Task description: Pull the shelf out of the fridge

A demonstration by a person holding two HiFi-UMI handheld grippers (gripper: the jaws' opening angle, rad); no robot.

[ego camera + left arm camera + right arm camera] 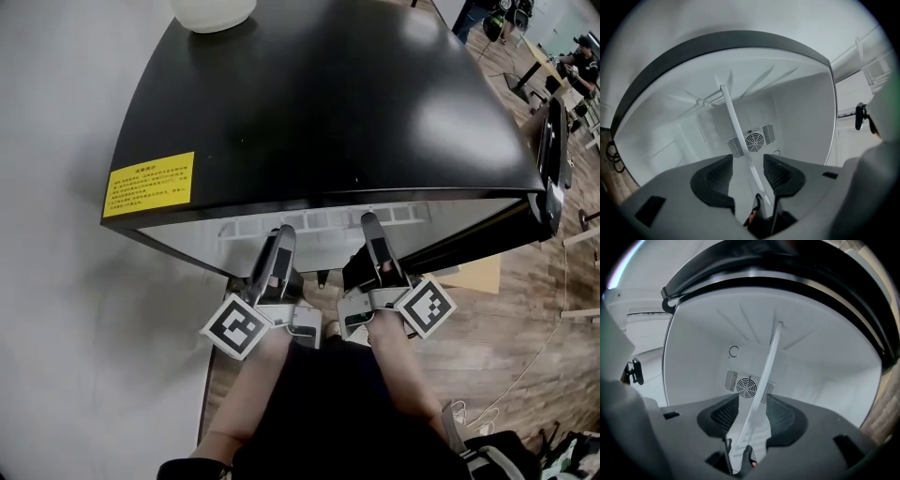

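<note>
- You hold two grippers: the left gripper (pixel 281 234) and the right gripper (pixel 370 223) both reach level into one open fridge (pixel 319 103), black and glossy on top, smooth white inside.
- One shelf (pixel 733 117), thin, flat and white, shows edge-on inside the fridge and runs between both pairs of fingers.
- Your left fingers (pixel 717 180), dark and ribbed, stand apart, clear of the shelf edge.
- Your right fingers (pixel 787 418) are apart too, not clamped.
- One round fan grille (pixel 747 386) sits in the rear wall.
- One yellow rectangular sticker (pixel 150 184) lies on the fridge top.
</note>
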